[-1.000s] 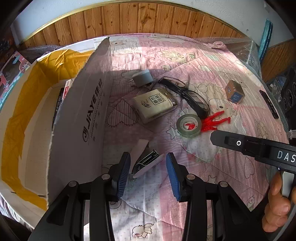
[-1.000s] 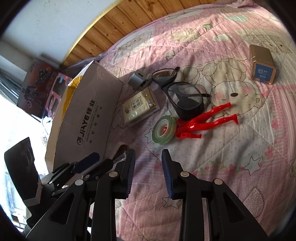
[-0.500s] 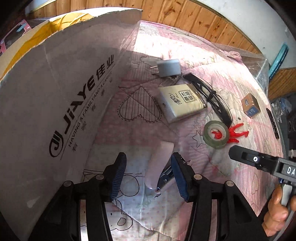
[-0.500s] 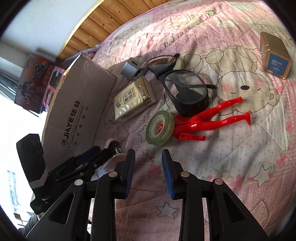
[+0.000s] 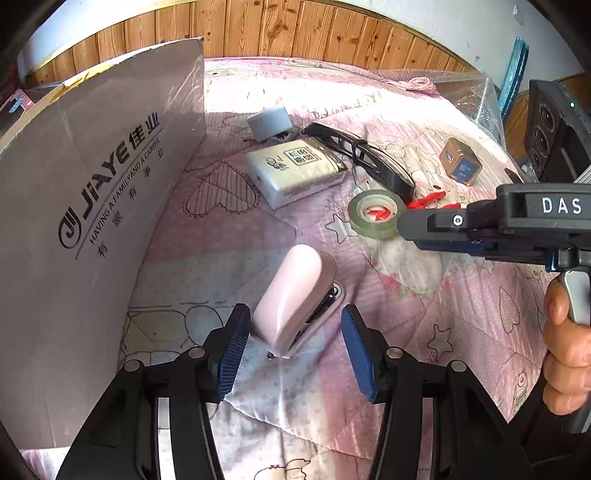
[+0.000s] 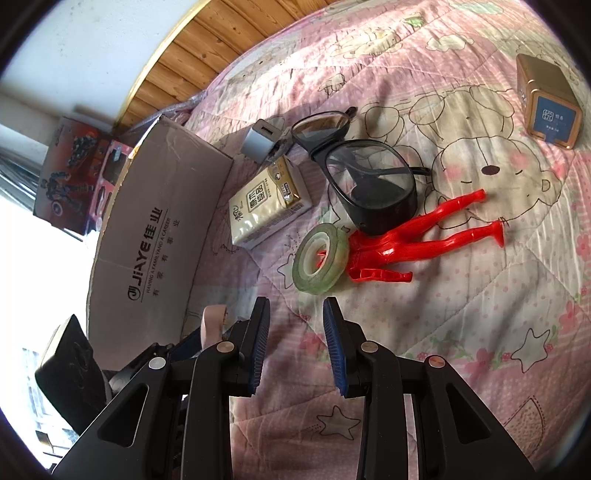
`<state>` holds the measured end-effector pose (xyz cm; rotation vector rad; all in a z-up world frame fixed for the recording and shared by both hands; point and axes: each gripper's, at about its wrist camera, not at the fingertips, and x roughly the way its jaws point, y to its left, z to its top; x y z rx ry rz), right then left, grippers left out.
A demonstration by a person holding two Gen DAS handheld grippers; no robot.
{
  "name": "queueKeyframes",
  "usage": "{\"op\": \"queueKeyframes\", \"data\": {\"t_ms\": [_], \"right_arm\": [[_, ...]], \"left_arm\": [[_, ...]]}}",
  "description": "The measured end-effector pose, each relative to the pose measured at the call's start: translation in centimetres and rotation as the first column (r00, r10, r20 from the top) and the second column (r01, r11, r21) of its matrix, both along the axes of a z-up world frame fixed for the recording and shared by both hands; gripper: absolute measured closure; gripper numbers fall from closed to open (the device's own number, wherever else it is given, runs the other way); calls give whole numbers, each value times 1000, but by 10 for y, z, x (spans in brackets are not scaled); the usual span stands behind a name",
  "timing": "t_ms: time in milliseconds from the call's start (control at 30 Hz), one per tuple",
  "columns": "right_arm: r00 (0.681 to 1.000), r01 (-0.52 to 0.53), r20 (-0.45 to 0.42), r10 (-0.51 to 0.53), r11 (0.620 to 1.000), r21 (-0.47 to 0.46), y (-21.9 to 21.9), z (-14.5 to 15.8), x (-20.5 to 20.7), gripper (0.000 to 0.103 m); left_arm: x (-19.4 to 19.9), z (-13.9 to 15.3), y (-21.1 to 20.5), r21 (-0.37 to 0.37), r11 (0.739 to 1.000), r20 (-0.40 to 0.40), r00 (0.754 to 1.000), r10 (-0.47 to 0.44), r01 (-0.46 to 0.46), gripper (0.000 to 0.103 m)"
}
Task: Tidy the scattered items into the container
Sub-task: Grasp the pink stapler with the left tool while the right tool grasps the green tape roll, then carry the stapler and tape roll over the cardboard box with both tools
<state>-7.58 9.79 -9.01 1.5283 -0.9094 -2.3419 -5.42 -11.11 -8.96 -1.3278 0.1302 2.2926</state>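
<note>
A pink stapler (image 5: pixel 291 291) lies on the pink quilt between the fingers of my left gripper (image 5: pixel 297 347), which is open around it. The left pad is at the stapler's side and the right pad stands apart. The cardboard box (image 5: pixel 92 203) rises just to the left, its inside hidden. My right gripper (image 6: pixel 297 343) is open and empty, hovering just short of a green tape roll (image 6: pixel 319 258). Beyond the roll lie a red plastic figure (image 6: pixel 413 240), black glasses (image 6: pixel 369 184), a tissue pack (image 6: pixel 269 203), a grey charger (image 6: pixel 260 138) and a gold box (image 6: pixel 550 99).
A person's hand (image 5: pixel 565 332) holds the right gripper's handle at the right of the left wrist view. Wood panelling (image 5: pixel 295 33) backs the bed. Bubble wrap (image 5: pixel 469 92) lies at the far right edge. Toy boxes (image 6: pixel 66 173) stand behind the cardboard box.
My left gripper has come down and forward, so the pink stapler now sits between its fingers. My right gripper has drifted closer to the tape roll. Both stay open.
</note>
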Motion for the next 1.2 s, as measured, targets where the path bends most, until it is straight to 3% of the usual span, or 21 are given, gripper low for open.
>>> {"op": "queueKeyframes", "data": {"t_ms": [167, 200, 300, 367, 467, 567, 700, 800, 833, 933, 1200], "right_arm": [[997, 71, 28, -70, 997, -25, 6, -16, -19, 70], [996, 80, 30, -79, 996, -36, 7, -18, -22, 70], [996, 89, 35, -88, 995, -41, 8, -23, -28, 70], [997, 69, 41, -68, 997, -22, 5, -21, -30, 85], [999, 38, 40, -37, 999, -24, -1, -16, -29, 90], [1000, 0, 28, 1, 1000, -15, -11, -10, -28, 91], [998, -56, 7, 56, 997, 43, -24, -6, -31, 88], [999, -49, 1, 49, 993, 104, -29, -11, -39, 79], [999, -48, 3, 48, 993, 105, -29, -13, -41, 79], [999, -42, 10, 42, 997, 59, -26, -18, -43, 92], [998, -57, -35, 59, 997, 56, -29, 3, -34, 93]], "left_arm": [[-9, -4, 8, 66, 997, 7, 999, -40, 39, 52], [-10, -6, 10, 74, 996, 16, 999, -49, 47, 61], [-3, -4, 15, 59, 996, -7, 997, -73, 74, 65], [-1, -6, 16, 43, 996, -18, 997, -80, 81, 65], [-4, -13, 15, 35, 997, -18, 997, -72, 72, 65], [-4, -10, 12, 55, 996, -16, 998, -63, 64, 75], [-1, -6, 10, 75, 996, -6, 999, -44, 44, 75], [-4, -11, 15, 57, 998, 6, 999, -34, 33, 74], [-5, -11, 18, 53, 998, 2, 999, -33, 33, 74], [-6, -9, 23, 28, 999, -6, 999, -38, 38, 75], [-1, 13, 12, 69, 998, 11, 1000, 2, -3, 76]]}}
